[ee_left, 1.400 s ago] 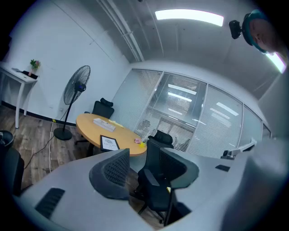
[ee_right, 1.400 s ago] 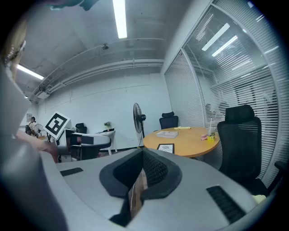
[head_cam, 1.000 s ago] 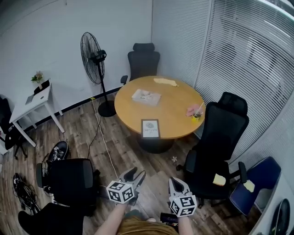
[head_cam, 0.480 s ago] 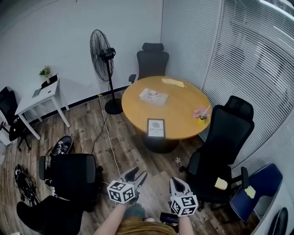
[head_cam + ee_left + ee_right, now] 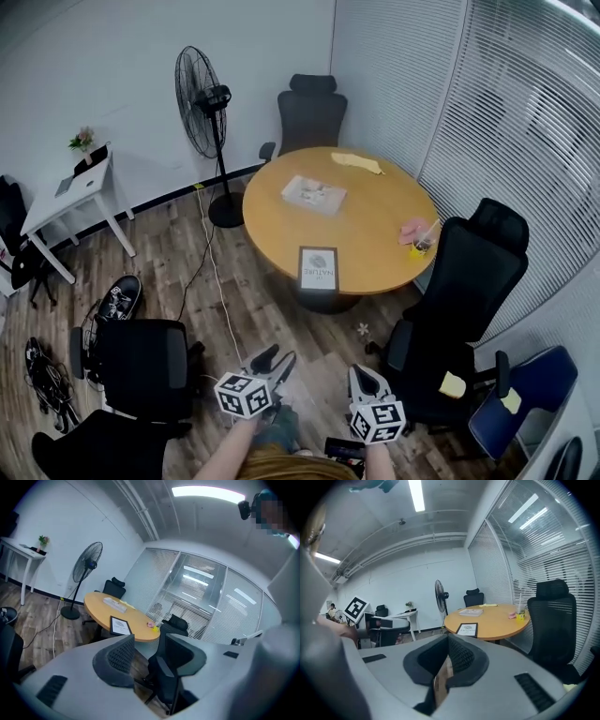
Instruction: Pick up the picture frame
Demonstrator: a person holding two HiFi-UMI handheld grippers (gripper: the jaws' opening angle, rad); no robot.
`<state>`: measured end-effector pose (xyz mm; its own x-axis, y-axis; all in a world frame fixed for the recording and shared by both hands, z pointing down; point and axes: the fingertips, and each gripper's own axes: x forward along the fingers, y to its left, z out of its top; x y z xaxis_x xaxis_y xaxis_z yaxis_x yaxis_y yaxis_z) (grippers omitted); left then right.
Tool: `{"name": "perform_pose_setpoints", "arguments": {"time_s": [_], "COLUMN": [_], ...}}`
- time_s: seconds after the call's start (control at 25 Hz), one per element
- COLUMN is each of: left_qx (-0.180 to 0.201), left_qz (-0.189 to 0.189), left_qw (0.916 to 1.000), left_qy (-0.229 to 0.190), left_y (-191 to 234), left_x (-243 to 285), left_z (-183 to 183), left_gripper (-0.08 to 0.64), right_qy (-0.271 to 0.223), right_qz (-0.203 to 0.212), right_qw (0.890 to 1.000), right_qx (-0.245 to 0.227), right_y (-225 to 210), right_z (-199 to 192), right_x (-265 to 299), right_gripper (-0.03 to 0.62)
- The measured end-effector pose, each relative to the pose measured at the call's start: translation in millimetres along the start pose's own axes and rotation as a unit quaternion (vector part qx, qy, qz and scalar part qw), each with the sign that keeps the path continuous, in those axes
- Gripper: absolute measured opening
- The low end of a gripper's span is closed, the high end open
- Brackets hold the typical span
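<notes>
The picture frame is black-edged with a white print and lies flat near the front edge of the round wooden table. It also shows in the left gripper view and the right gripper view. Both grippers hang low, well short of the table, over the wood floor. My left gripper is open, and a black chair shows through its gap. My right gripper has its pads together with only a sliver between them. Neither holds anything.
Black office chairs stand behind the table, at its right and at my lower left. A standing fan, a white side table and a floor cable are at the left. A book and a yellow cup sit on the table.
The head view has shifted a little, so the table and frame sit slightly further right and lower. Both grippers stay low in front of me, and their jaws look unchanged.
</notes>
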<state>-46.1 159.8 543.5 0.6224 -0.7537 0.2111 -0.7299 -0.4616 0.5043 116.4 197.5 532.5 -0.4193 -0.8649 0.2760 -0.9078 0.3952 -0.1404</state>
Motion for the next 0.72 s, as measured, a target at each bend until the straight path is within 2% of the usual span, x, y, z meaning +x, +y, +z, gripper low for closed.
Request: {"name": "perform_pose_setpoints", "arguments": {"time_s": [0.36, 0.48, 0.6, 0.72], "left_qx": [-0.020, -0.011, -0.002, -0.011], "left_qz": [-0.005, -0.015, -0.022, -0.028], "left_qw": [0.9998, 0.9998, 0.9997, 0.9995], "left_qy": [0.001, 0.007, 0.010, 0.011], "left_y": [76, 91, 106, 122], "left_x": [108, 141, 164, 178], "left_z": [66, 85, 102, 113], "left_gripper": [0.209, 0.201, 0.201, 0.202], "right_qy": [0.017, 0.015, 0.010, 0.011], "right_qz": [-0.028, -0.037, -0.044, -0.046], "right_qw": [0.999, 0.999, 0.999, 0.999], "right_qx": [-0.003, -0.005, -0.003, -0.007], "right_y": [-58, -76, -91, -95], "right_z": [41, 54, 62, 69], "right_x": [110, 141, 170, 193], "right_gripper": [0.012, 0.012, 0.012, 0.012]}}
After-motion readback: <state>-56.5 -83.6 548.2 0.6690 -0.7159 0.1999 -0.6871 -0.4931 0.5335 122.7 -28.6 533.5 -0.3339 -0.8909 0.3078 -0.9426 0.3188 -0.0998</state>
